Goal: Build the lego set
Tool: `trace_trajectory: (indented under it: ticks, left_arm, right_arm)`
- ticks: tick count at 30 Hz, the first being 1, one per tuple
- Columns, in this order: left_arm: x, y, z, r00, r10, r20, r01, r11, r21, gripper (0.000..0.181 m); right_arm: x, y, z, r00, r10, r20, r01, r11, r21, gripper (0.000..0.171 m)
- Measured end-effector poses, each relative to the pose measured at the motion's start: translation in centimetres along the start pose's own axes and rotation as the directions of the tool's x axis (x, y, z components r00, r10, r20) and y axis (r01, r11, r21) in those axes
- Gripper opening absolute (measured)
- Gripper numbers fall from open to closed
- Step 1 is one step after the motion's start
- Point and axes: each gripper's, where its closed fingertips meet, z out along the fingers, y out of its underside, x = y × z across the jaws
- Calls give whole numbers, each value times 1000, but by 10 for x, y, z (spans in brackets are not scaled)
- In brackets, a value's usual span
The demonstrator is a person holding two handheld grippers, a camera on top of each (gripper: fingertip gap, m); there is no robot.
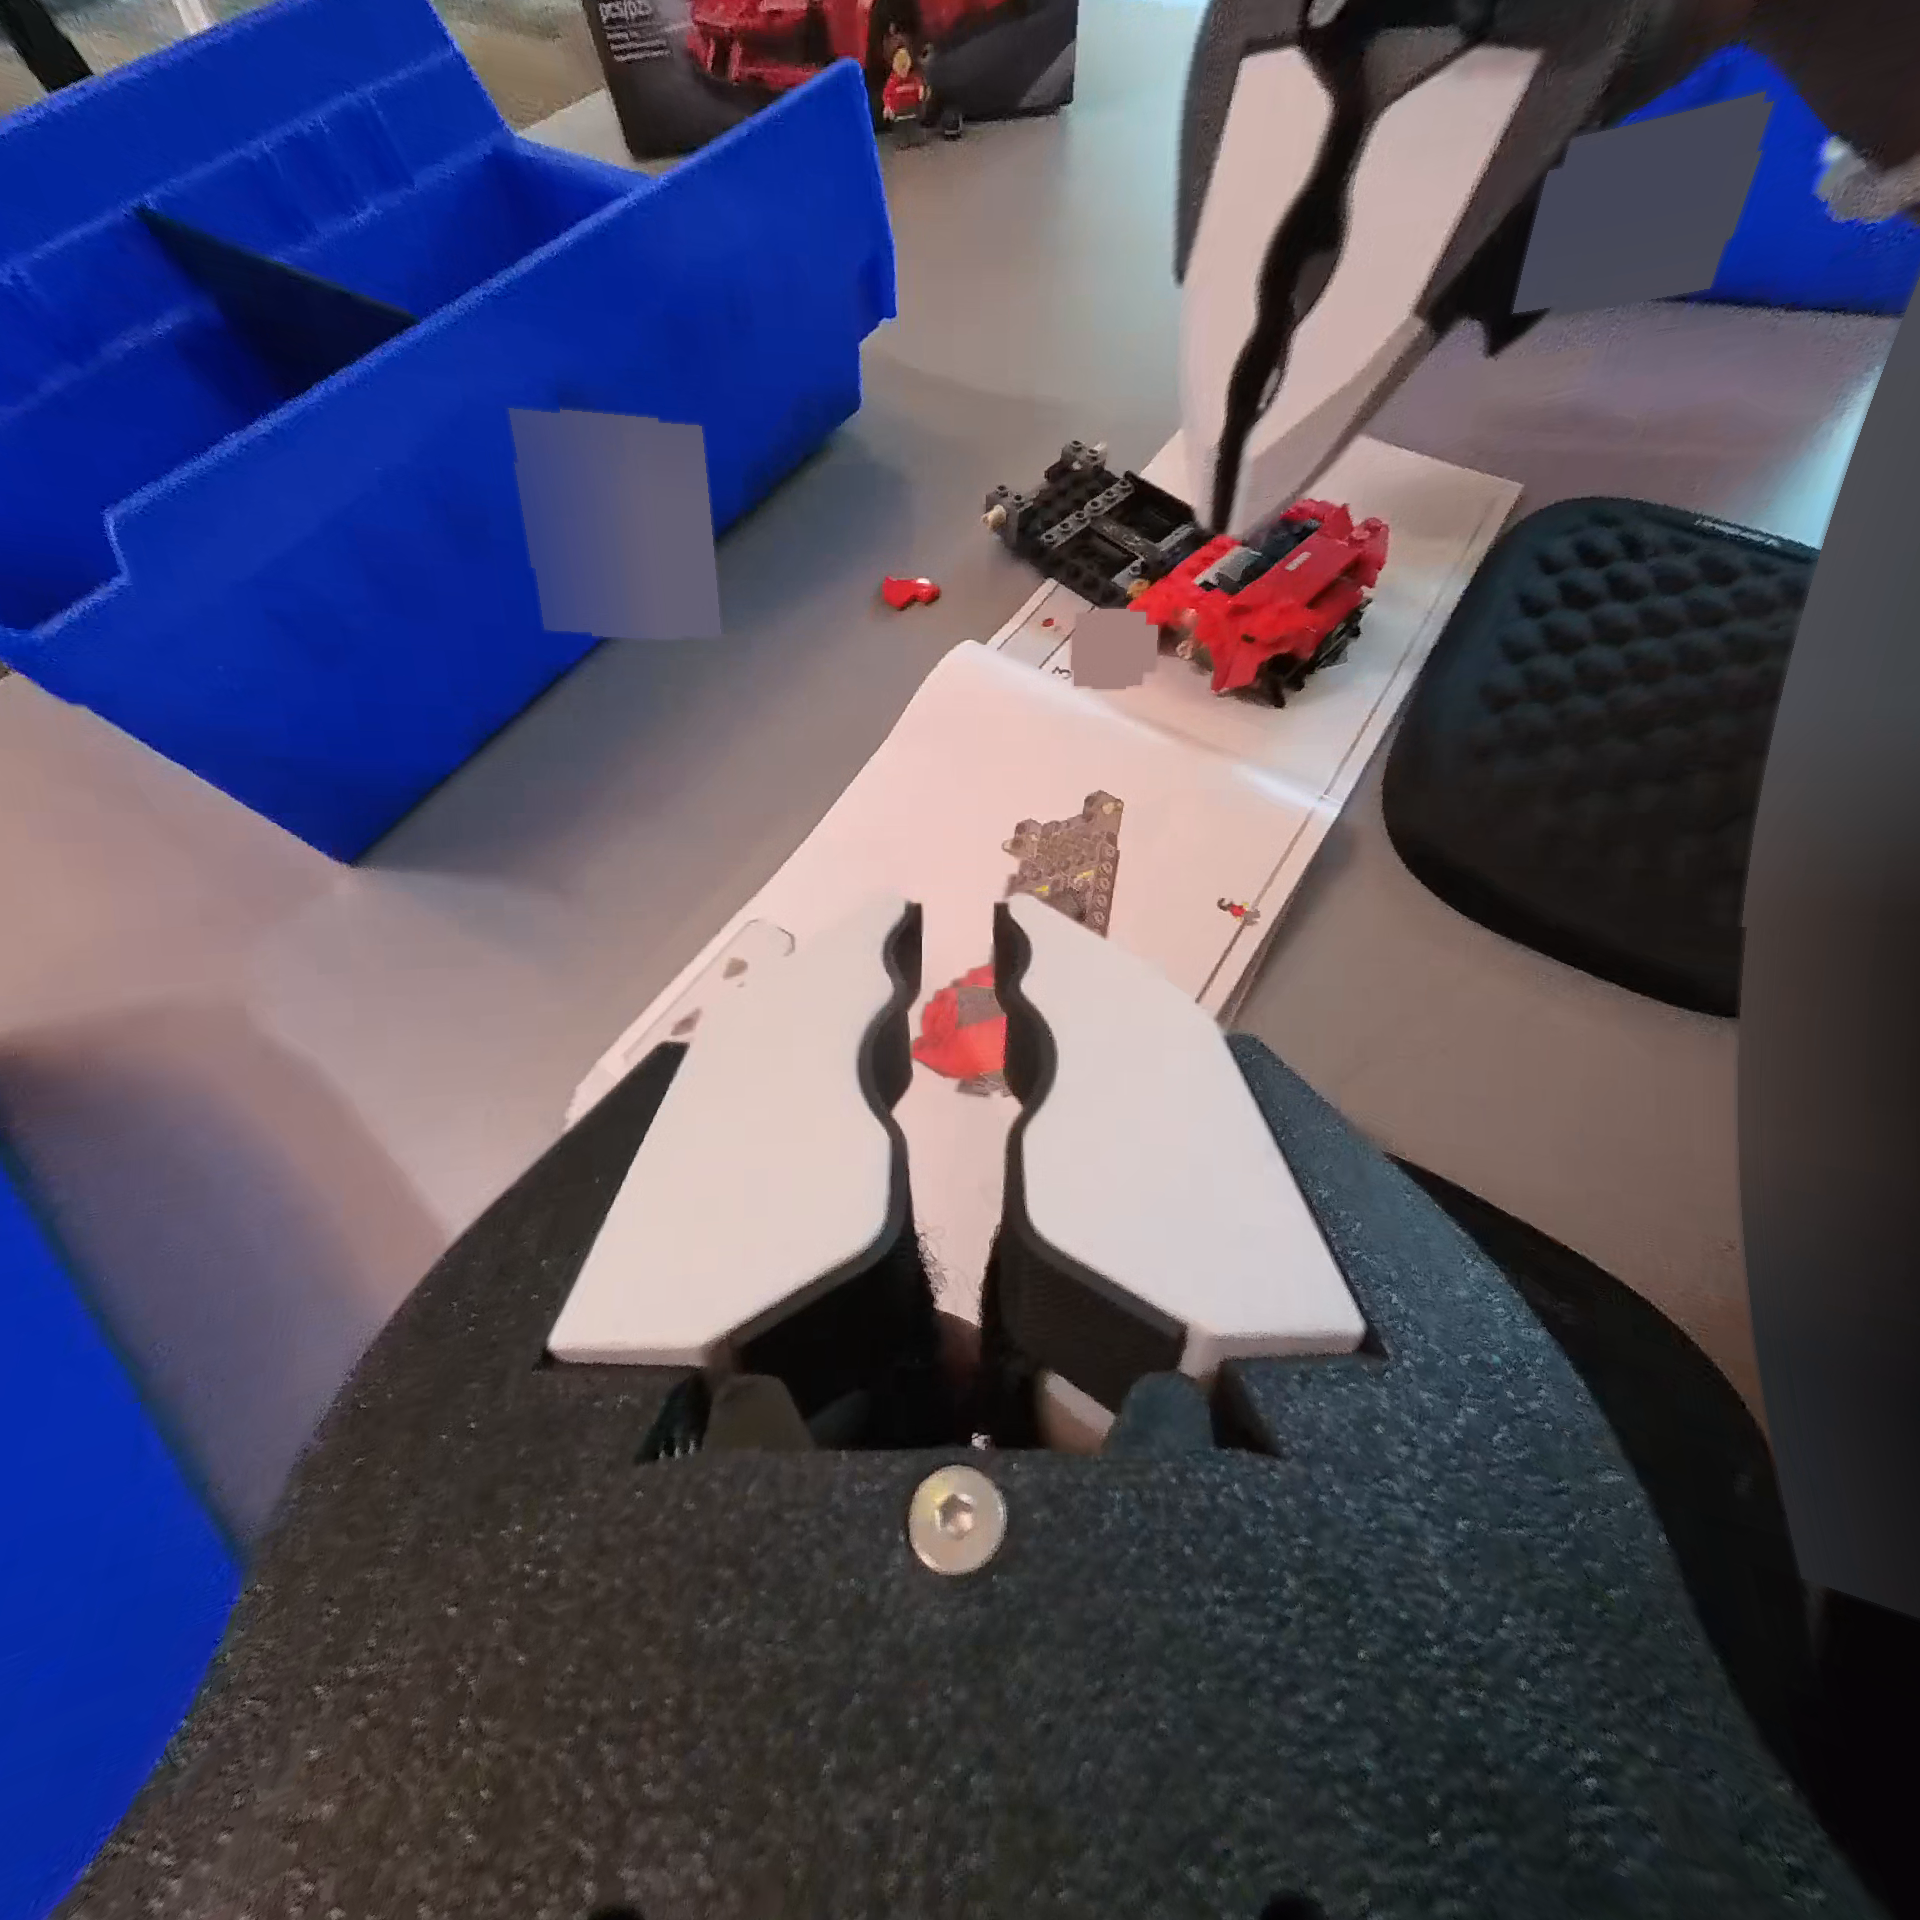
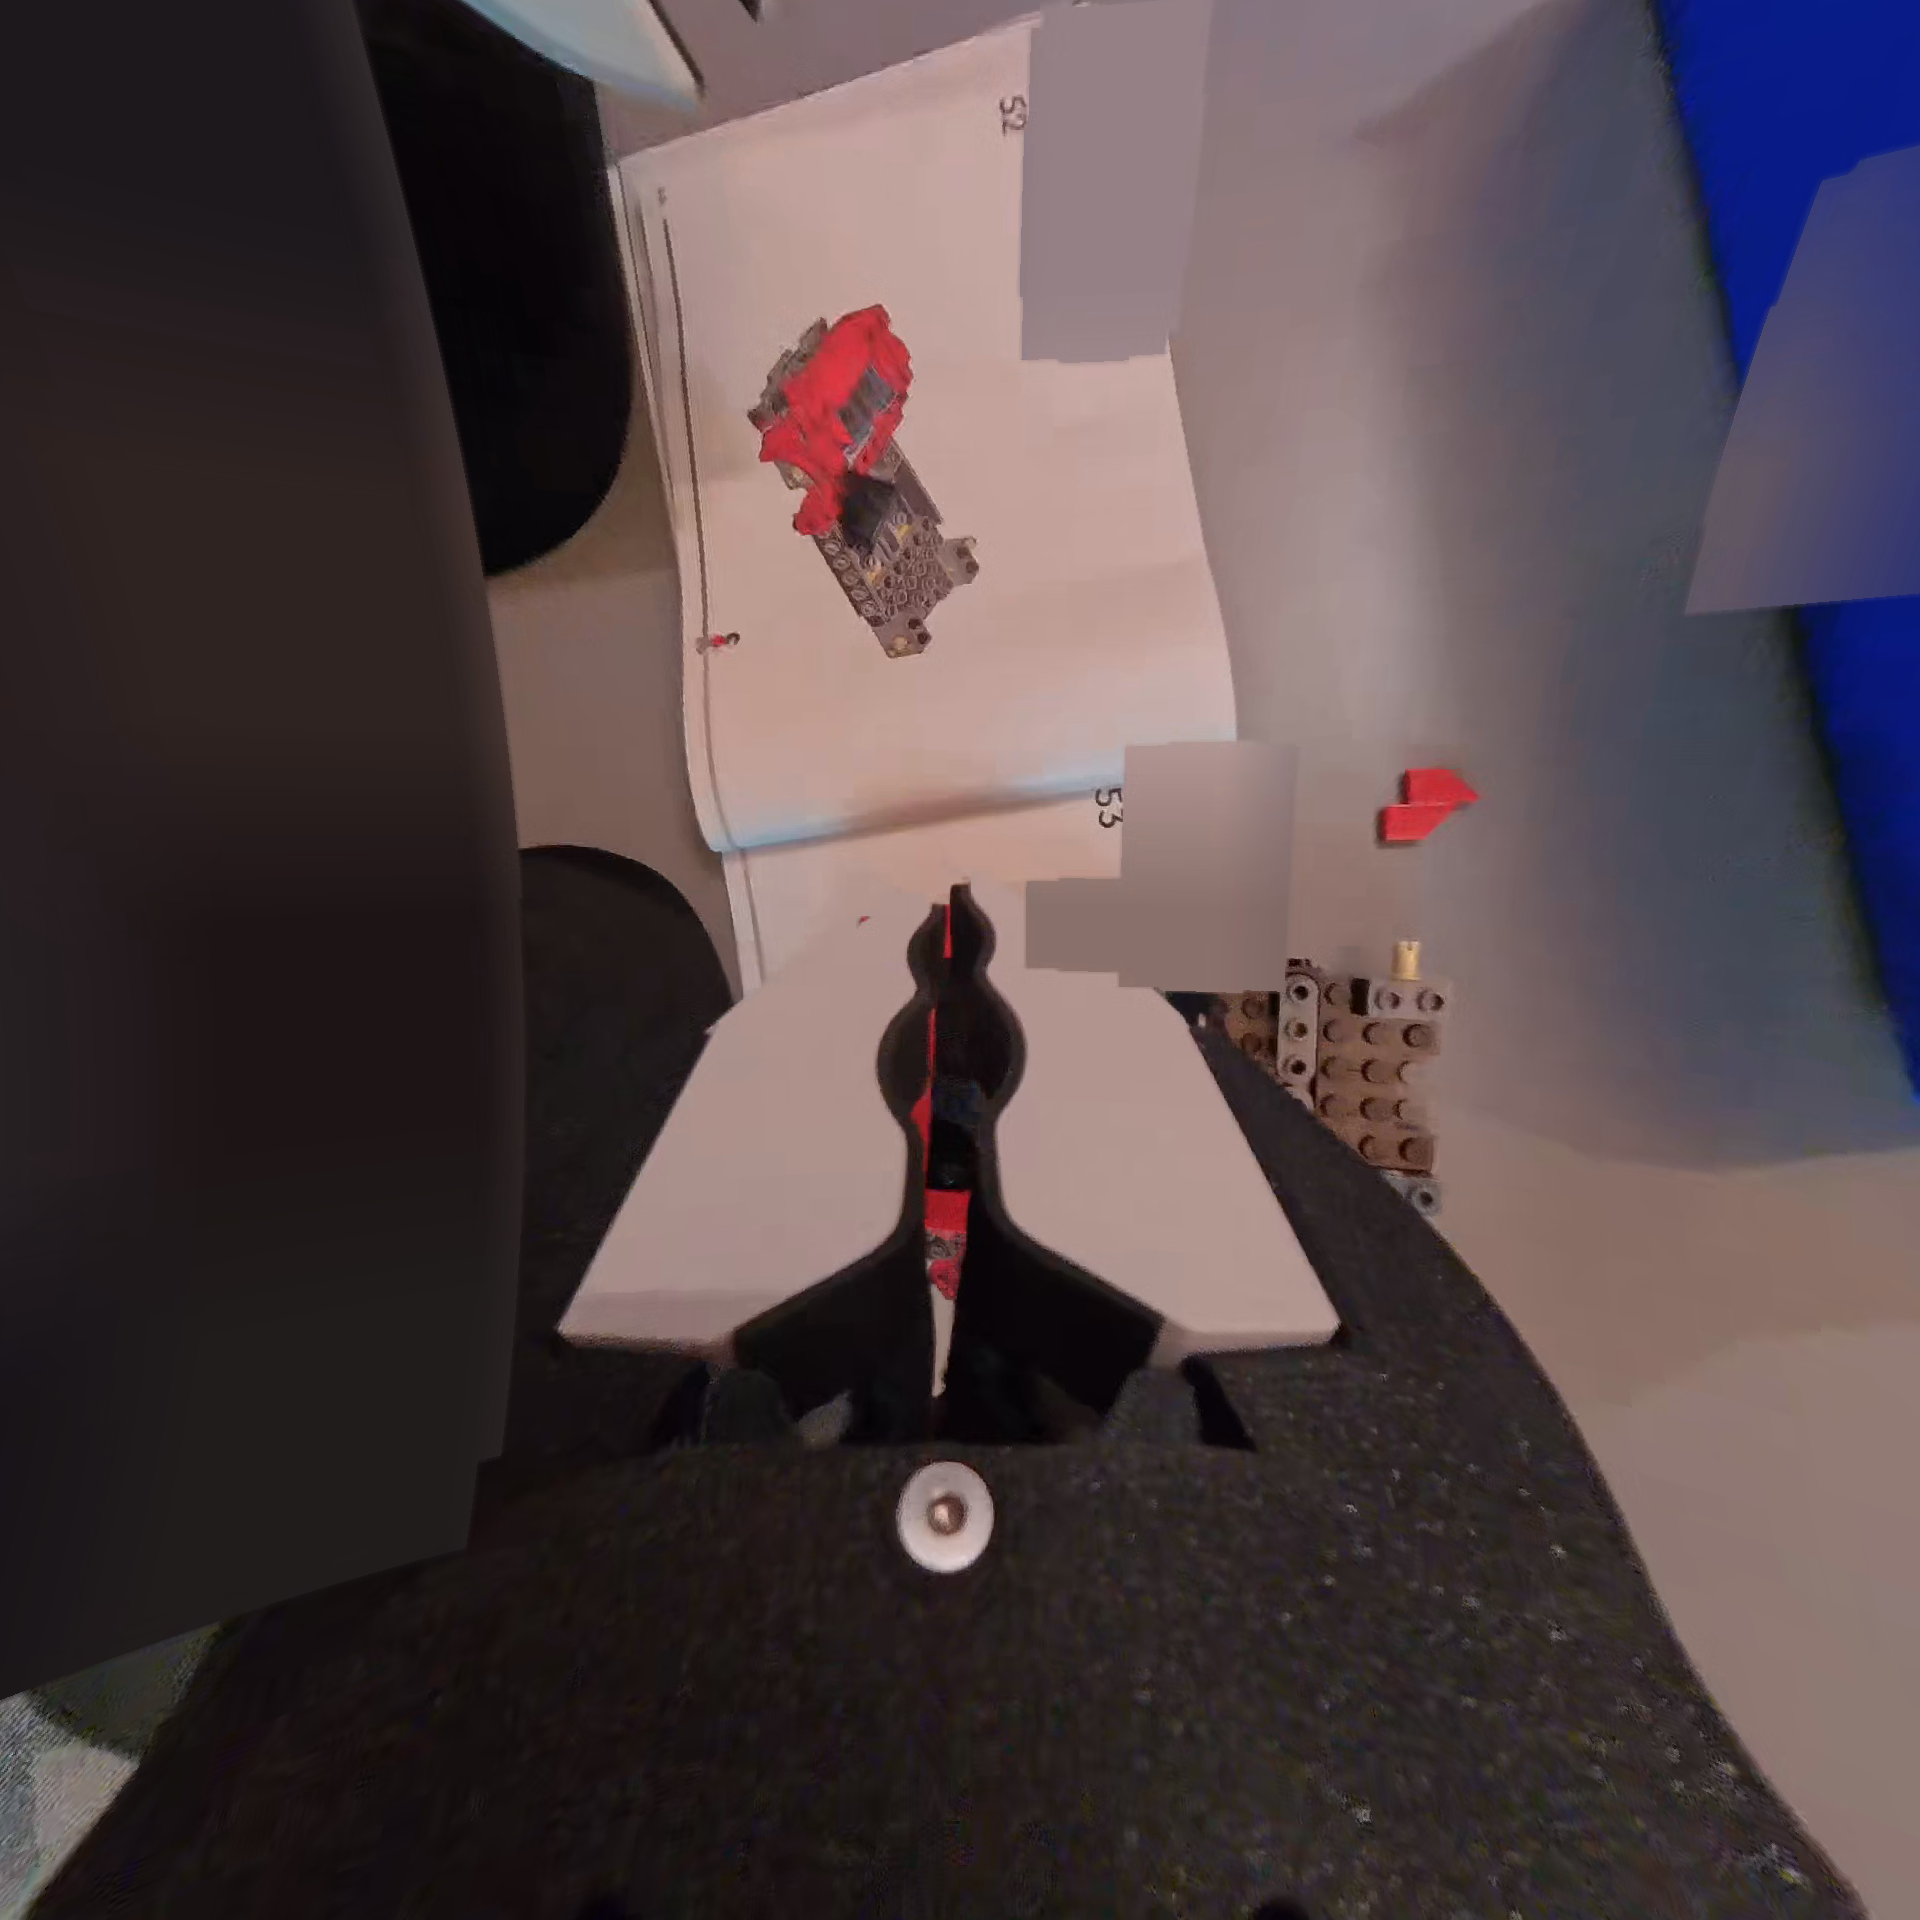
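Resting on the open white instruction booklet (image 1: 1195, 727), right of frame centre, the partly built red-and-black brick car (image 1: 1195, 561) meets the right gripper (image 1: 1231, 509), fingers nearly closed (contents unclear). Left gripper (image 1: 956, 925) hovers lower centre, fingers parted, empty.

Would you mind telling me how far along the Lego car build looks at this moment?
Done: the partly built car has its red bodywork on one end, resting on the open white instruction booklet. In hand: the right gripper, jaws nearly closed, presses its tips onto the car's middle; the left gripper hovers open and empty. Left: the car's black studded chassis end is bare, and a small red loose piece lies on the grey table.
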Motion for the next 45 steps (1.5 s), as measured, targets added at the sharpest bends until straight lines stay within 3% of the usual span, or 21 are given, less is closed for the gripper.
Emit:
trace_trajectory:
  ticks: [13, 32, 37, 41, 45]
  left_arm:
    - [24, 0, 16, 997, 14, -75, -12, 1000, 29, 11]
    - [17, 2, 17, 998, 0, -64, 2, 999, 33, 12]
    - [11, 5, 8, 999, -4, -40, 6, 999, 32, 15]
    - [10, 7, 5, 999, -2, -33, 3, 999, 32, 15]
    - [11, 12, 3, 999, -4, -36, 5, 1000, 30, 15]
  right_arm:
    - [-7, 17, 7, 997, 50, 53, -47, 997, -58, 0]
    - [-7, 23, 10, 999, 2, -52, -13, 974, -225, 0]
    - [-22, -31, 35, 996, -88, 25, 89, 994, -58, 25]
    - [-25, -42, 77, 997, -67, 45, 71, 992, -100, 25]
    - [-24, -52, 90, 999, -15, 30, 17, 998, -63, 25]
